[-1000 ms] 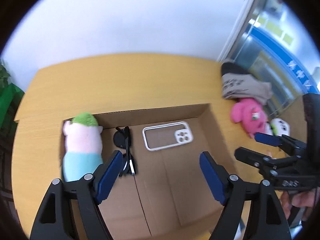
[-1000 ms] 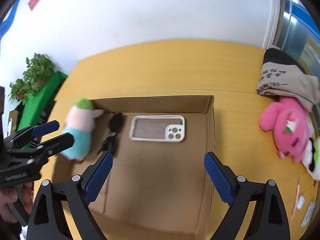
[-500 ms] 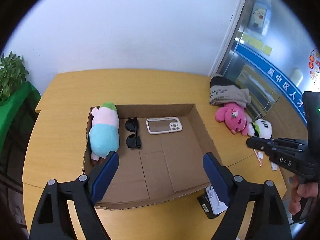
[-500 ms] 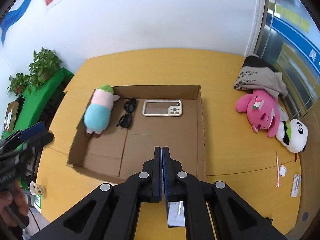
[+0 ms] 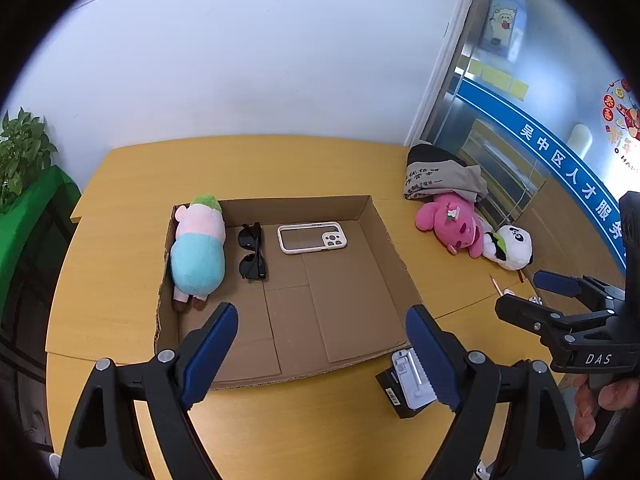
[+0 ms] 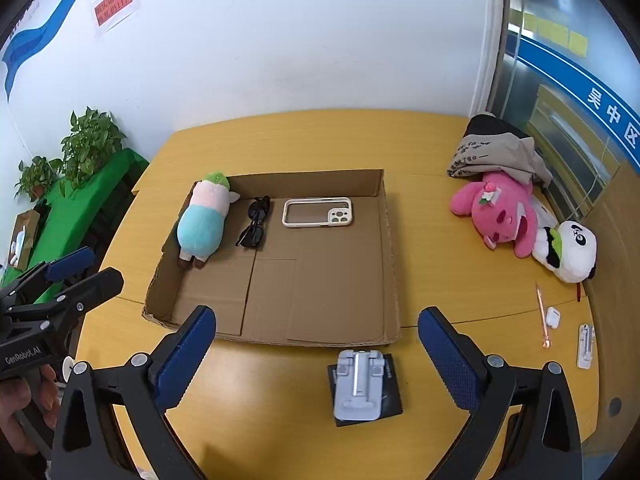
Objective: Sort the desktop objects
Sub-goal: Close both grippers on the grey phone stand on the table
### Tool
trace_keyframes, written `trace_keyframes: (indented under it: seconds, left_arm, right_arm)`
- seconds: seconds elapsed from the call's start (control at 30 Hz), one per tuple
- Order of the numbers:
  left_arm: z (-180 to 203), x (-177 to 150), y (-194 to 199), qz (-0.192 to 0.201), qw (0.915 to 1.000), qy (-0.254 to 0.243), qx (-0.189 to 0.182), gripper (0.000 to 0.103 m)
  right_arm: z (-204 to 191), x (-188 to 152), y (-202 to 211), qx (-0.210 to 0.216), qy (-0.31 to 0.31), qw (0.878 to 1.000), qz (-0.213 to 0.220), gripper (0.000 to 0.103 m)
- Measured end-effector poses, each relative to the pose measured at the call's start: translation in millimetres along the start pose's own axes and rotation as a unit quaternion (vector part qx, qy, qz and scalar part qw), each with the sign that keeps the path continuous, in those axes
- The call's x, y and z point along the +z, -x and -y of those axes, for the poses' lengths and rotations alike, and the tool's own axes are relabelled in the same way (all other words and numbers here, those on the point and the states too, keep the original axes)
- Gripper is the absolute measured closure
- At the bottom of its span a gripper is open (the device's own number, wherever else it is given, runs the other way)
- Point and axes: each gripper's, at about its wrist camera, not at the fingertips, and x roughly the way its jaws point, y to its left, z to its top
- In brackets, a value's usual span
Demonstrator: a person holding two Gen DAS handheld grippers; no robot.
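Both grippers hang above the near edge of the yellow table [image 6: 440,200], holding nothing. Left gripper [image 5: 322,354] has its blue pads spread wide; right gripper [image 6: 316,354] is likewise spread wide apart.

Cardboard tray [image 6: 340,312] sits mid-table w/ three items lined up along its far wall: blue-pink plush [image 6: 204,220] lying at the left side, black sunglasses [image 6: 254,222] just beside it, then a white phone case [image 6: 318,212] lying flat, camera cutout to the right.

Outside the tray, near its front edge: a grey folding phone stand [image 6: 360,384] resting on a black card [image 6: 390,400], between the right gripper's fingers in the right wrist view. Far right of the table: pink plush [image 6: 500,212] touching a panda plush [image 6: 570,250], w/ a folded grey-black garment [image 6: 492,152] behind them. Near the right edge: thin pink pen [image 6: 543,316], small white earbud case [image 6: 553,317] touching or just beside it, and a white clip-like item [image 6: 585,346], too small to ID.

Potted plants [image 6: 86,140] on a green stand off the table's left.
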Motion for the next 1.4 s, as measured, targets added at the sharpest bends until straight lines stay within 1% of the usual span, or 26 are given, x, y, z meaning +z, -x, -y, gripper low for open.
trace_keyframes:
  seconds: [0.07, 0.17, 0.23, 0.4, 0.5, 0.63, 0.73, 0.87, 1.0, 1.07, 1.17, 1.27, 1.3, 1.33, 1.37, 1.4]
  left_arm:
    - [7.9, -4.1, -1.0, -0.007, 0.9999, -0.002, 0.008, 0.018]
    - [17.5, -11.2, -4.5, -0.025, 0.9996, 0.009, 0.010, 0.018]
    - [22.2, -17.7, -8.3, -0.037, 0.9990, 0.018, 0.015, 0.018]
    - [30.8, -42.7, -26.3, -0.073, 0.9956, 0.057, 0.009, 0.018]
    - [36.7, -58.1, -42.3, -0.101, 0.9918, 0.077, -0.009, 0.018]
    - [44.0, -70.3, -72.3, -0.133, 0.9831, 0.112, -0.058, 0.018]
    - [48.8, -75.4, -107.1, -0.161, 0.9737, 0.126, -0.100, 0.018]
    - [56.3, -82.5, -152.6, -0.194, 0.9651, 0.124, -0.126, 0.018]
    - [67.1, -89.5, -195.3, -0.231, 0.9516, 0.119, -0.164, 0.018]
    - [73.1, -93.7, -215.3, -0.250, 0.9433, 0.118, -0.184, 0.018]
    - [80.9, -99.9, -240.6, -0.274, 0.9335, 0.115, -0.201, 0.018]
    - [88.1, -108.4, -259.1, -0.293, 0.9259, 0.115, -0.210, 0.018]
    - [89.4, -111.5, -264.0, -0.298, 0.9238, 0.116, -0.211, 0.018]
    - [90.2, -114.0, -267.5, -0.300, 0.9231, 0.116, -0.211, 0.018]
    - [90.0, -113.6, -267.7, -0.289, 0.9256, 0.115, -0.215, 0.018]
    - [89.4, -112.6, -267.9, -0.282, 0.9263, 0.116, -0.222, 0.018]
  right_arm:
    - [10.9, -5.1, 1.3, 0.008, -0.008, 1.000, 0.001, 0.000]
    - [34.1, -13.0, -2.7, 0.024, -0.028, 0.999, -0.002, 0.000]
    - [55.2, -21.9, -13.7, 0.032, -0.041, 0.999, -0.015, 0.000]
    - [97.9, -53.9, -52.2, 0.052, -0.061, 0.994, -0.074, 0.000]
    - [111.0, -77.4, -77.9, 0.064, -0.052, 0.990, -0.115, 0.000]
    - [106.1, -101.5, -102.7, 0.099, -0.040, 0.984, -0.144, 0.001]
    - [101.8, -117.1, -121.9, 0.122, -0.046, 0.979, -0.155, 0.001]
    - [99.1, -130.3, -145.2, 0.144, -0.063, 0.975, -0.158, 0.002]
    - [101.6, -139.8, -167.2, 0.135, -0.079, 0.975, -0.160, 0.002]
    - [105.0, -143.4, -179.7, 0.129, -0.090, 0.973, -0.169, 0.002]
    - [107.0, -147.4, -194.2, 0.118, -0.091, 0.972, -0.184, 0.001]
    - [104.7, -146.7, -198.3, 0.111, -0.077, 0.974, -0.184, 0.001]
    - [105.0, -146.8, -201.2, 0.111, -0.076, 0.973, -0.187, 0.002]
    - [105.6, -147.8, -203.4, 0.108, -0.074, 0.973, -0.191, 0.005]
    - [106.6, -149.7, -206.0, 0.099, -0.071, 0.973, -0.195, 0.014]
    - [109.5, -150.5, -207.5, 0.100, -0.073, 0.973, -0.195, 0.014]
